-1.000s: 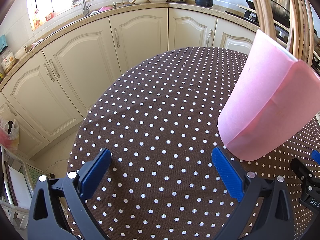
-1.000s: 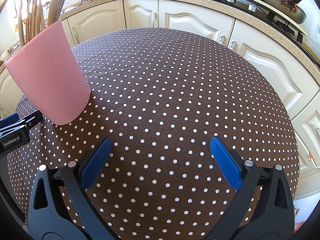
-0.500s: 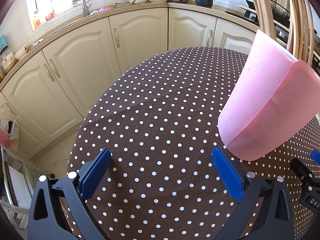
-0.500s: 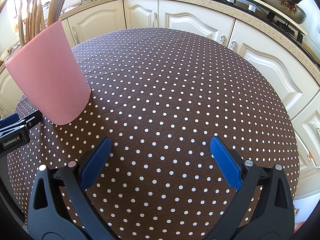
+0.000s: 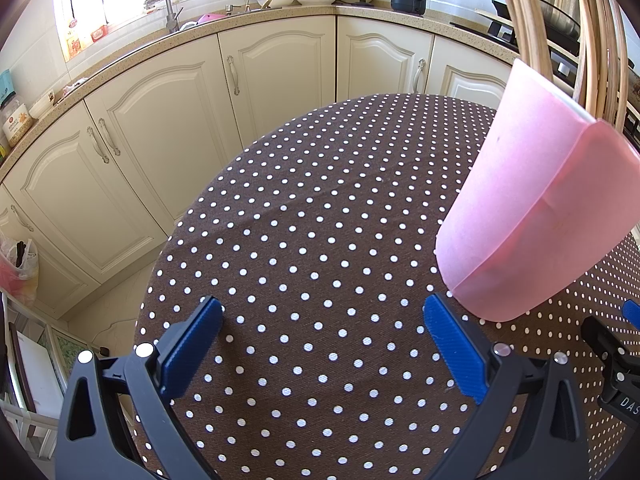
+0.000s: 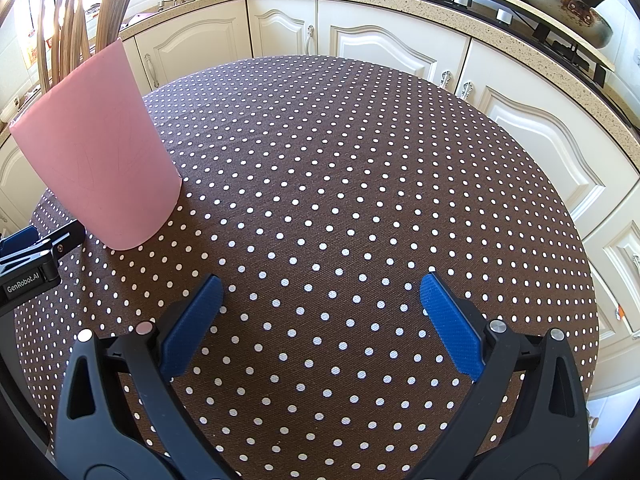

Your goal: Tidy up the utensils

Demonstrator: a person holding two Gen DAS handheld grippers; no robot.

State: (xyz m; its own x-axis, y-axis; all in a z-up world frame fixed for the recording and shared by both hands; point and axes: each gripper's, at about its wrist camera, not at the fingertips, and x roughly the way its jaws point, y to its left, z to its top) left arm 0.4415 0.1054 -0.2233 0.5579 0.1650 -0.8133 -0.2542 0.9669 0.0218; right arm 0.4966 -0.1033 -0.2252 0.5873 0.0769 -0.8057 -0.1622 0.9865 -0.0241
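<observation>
Dotted tablecloth [image 6: 340,160]; only the right view shows the wok [image 6: 560,0].

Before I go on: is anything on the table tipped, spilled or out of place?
Nothing stands out. The pink plastic holder stands upright on the brown polka-dot tablecloth, with the wooden chopsticks inside it. No loose utensils or spills show. Both the left gripper and right gripper are open and empty.

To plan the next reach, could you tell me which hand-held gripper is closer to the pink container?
The left hand-held gripper: the pink container stands just beyond its right finger, whereas the right hand-held gripper sits well clear.
</observation>
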